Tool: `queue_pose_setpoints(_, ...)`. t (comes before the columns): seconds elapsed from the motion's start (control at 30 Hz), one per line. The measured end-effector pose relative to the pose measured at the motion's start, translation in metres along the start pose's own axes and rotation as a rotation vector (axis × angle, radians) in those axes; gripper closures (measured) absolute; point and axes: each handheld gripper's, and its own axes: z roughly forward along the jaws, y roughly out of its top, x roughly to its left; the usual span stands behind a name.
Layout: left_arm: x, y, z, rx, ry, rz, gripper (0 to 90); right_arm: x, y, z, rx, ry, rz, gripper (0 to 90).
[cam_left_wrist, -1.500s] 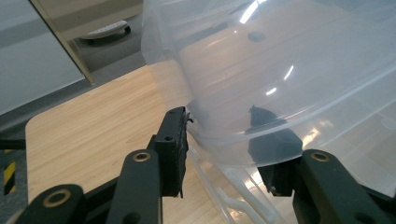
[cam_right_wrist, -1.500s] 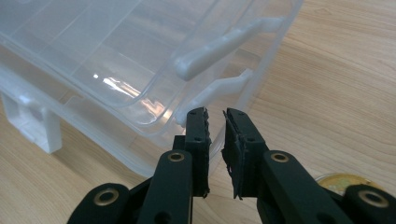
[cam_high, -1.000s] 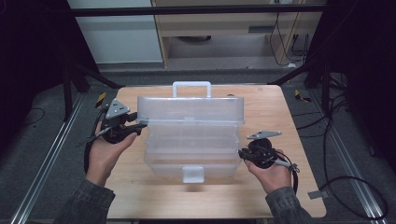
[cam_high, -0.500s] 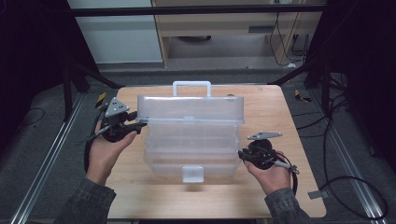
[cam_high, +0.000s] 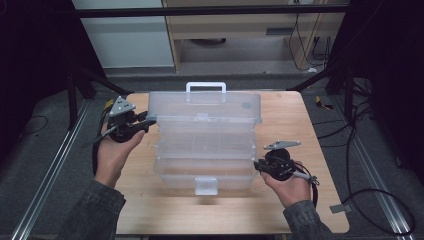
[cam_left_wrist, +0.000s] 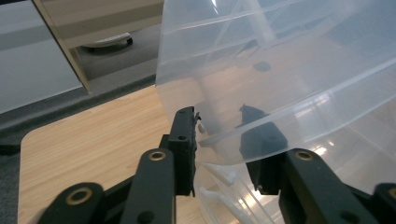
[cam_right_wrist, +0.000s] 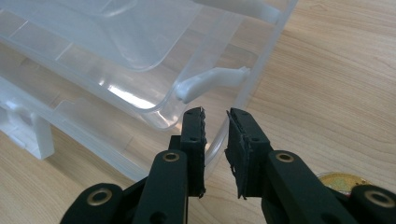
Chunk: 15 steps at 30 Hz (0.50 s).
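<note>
Gripping clear plastic box (cam_high: 205, 145) lid, left gripper (cam_high: 149, 121), no readable writing

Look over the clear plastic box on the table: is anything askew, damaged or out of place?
Nothing looks damaged or spilled. The clear plastic box sits fanned open in stepped tiers, lid raised. The left gripper straddles the lid's corner edge; the right gripper straddles the base rim.

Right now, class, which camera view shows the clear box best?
The high view: the whole box shows on the table, tiers stepped open, handle at the back. The left gripper view shows a corner of its top tier between the left gripper jaws. The right gripper view shows its lower corner by the right gripper.
</note>
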Motion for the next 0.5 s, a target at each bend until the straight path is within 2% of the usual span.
queue_pose_setpoints(0.37, 0.0, 0.0011, 0.0074, -0.024, 0.059, 0.006, 75.3, -0.0001, -0.001, 0.0001, -0.009, -0.004, -0.006, 76.2)
queue_pose_setpoints(0.5, 0.0016, 0.002, 0.0094, -0.031, 0.063, -0.001, 76.1, -0.0001, -0.0011, 0.0, -0.009, -0.004, -0.003, 76.3)
